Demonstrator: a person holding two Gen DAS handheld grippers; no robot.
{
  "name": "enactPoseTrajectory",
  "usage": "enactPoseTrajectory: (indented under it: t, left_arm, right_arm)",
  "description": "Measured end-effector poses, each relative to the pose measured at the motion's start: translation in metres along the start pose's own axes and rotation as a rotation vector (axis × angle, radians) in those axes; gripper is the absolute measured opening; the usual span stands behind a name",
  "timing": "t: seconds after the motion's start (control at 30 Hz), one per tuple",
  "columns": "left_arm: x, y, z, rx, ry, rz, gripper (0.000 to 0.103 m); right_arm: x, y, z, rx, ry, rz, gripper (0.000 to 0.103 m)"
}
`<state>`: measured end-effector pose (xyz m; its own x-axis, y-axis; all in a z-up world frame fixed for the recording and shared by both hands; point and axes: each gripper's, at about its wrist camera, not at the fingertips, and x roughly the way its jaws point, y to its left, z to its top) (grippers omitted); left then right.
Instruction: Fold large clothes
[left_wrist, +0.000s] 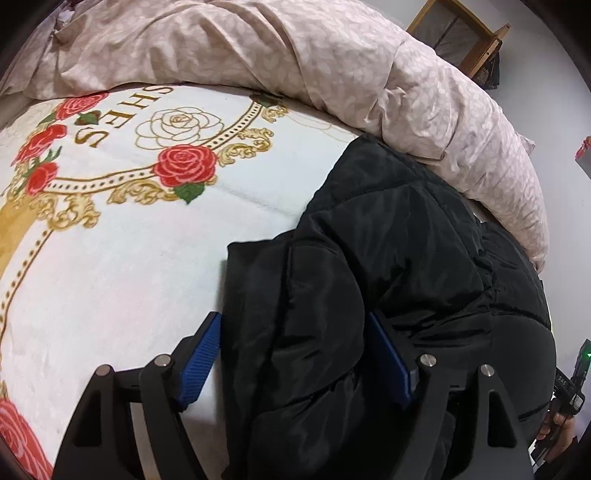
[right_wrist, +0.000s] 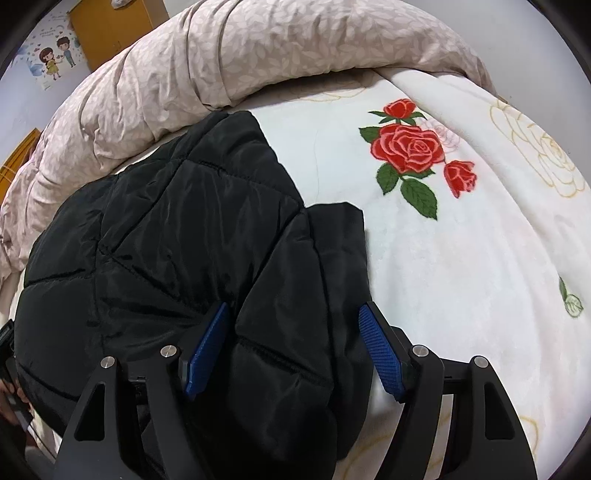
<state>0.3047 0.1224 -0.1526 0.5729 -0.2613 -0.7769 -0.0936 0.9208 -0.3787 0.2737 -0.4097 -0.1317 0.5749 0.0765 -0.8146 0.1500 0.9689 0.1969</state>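
A black puffer jacket (left_wrist: 399, 236) lies on the bed, its folded sleeve edge running toward me. In the left wrist view my left gripper (left_wrist: 293, 321) straddles that edge with its jaws wide. The blue left pad (left_wrist: 201, 358) stands over the white blanket beside the cloth without pressing it. In the right wrist view the same jacket (right_wrist: 155, 221) fills the lower left. My right gripper (right_wrist: 293, 310) is open around its folded sleeve (right_wrist: 295, 332). The right pad (right_wrist: 382, 354) stands just off the cloth edge.
A white blanket with red roses (left_wrist: 122, 258) (right_wrist: 461, 277) covers the bed. A bunched pinkish duvet (left_wrist: 332, 66) (right_wrist: 258, 48) lies along the far side, touching the jacket's top. A wooden chair (left_wrist: 469, 33) stands beyond it. A hand holding the other gripper (left_wrist: 561, 424) shows at the right edge.
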Motion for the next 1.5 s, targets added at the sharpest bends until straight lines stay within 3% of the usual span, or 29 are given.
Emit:
enactPoseTrajectory:
  t: [0.3,0.7,0.8,1.1,1.2,1.33,1.37,1.5]
  left_arm:
    - [0.001,0.007,-0.007,-0.036,-0.005,-0.044,0.083]
    - [0.026,0.005,0.012,-0.041,0.039,-0.115,0.09]
    - [0.024,0.007,0.009,-0.049,0.033,-0.136,0.09]
    - [0.035,-0.001,0.018,-0.012,0.051,-0.152,0.095]
    - [0.034,-0.004,0.017,-0.005,0.051,-0.159,0.086]
    - [0.026,-0.013,0.015,0.019,0.043,-0.14,0.057]
    - [0.021,-0.018,0.016,0.038,0.038,-0.117,0.048]
    - [0.002,-0.042,0.018,0.126,0.02,0.001,0.036]
  right_arm:
    - [0.002,-0.014,-0.012,0.068,0.004,0.067,0.072]
    - [0.031,-0.026,0.004,0.114,0.06,0.199,0.077]
    - [0.028,-0.026,0.0,0.106,0.058,0.226,0.072]
    - [0.046,-0.025,0.006,0.123,0.075,0.283,0.068]
    - [0.042,-0.022,0.006,0.116,0.075,0.291,0.054]
    - [0.035,-0.015,0.01,0.102,0.071,0.277,0.038]
    - [0.033,-0.013,0.012,0.098,0.071,0.272,0.036]
    - [0.014,-0.003,0.016,0.068,0.055,0.234,0.027]
